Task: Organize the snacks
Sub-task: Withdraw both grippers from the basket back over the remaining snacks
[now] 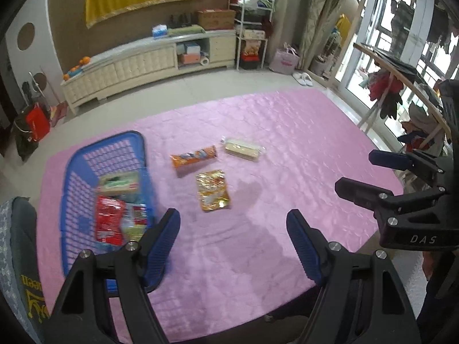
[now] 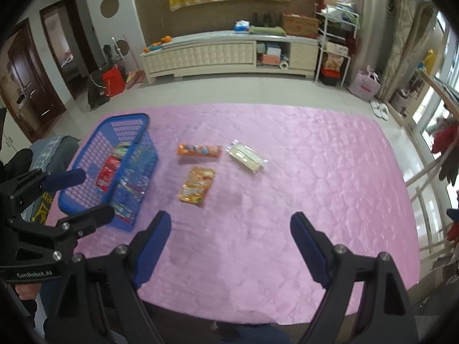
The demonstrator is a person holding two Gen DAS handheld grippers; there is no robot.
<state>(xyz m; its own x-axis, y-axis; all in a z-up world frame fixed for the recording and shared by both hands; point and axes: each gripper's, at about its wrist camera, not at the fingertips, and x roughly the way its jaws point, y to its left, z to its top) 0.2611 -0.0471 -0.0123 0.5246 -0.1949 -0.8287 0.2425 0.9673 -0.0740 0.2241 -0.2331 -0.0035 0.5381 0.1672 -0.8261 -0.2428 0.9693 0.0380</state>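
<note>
Blue basket (image 1: pixel 134 143), slatted, at left, holding a red packet (image 1: pixel 110 219) and a green box (image 1: pixel 119 183). Beside it, lying flat and apart: orange biscuit roll (image 1: pixel 193 156), golden pouch (image 1: pixel 213 190), clear-wrapped pale wafers (image 1: pixel 243 148).

A pink quilt (image 2: pixel 287 172) covers the table; a cream cabinet (image 2: pixel 218 54) holds what look like oranges (image 2: pixel 165 39).

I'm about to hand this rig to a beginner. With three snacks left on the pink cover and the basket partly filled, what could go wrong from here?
1. The gold foil pouch lies flat on the soft pink cover; fingers may pinch fabric or slip off.
2. The clear-wrapped wafer pack looks fragile; a hard squeeze might crush it.
3. The blue basket sits near the cover's left edge; a bump from the left gripper could shove it off.
</note>
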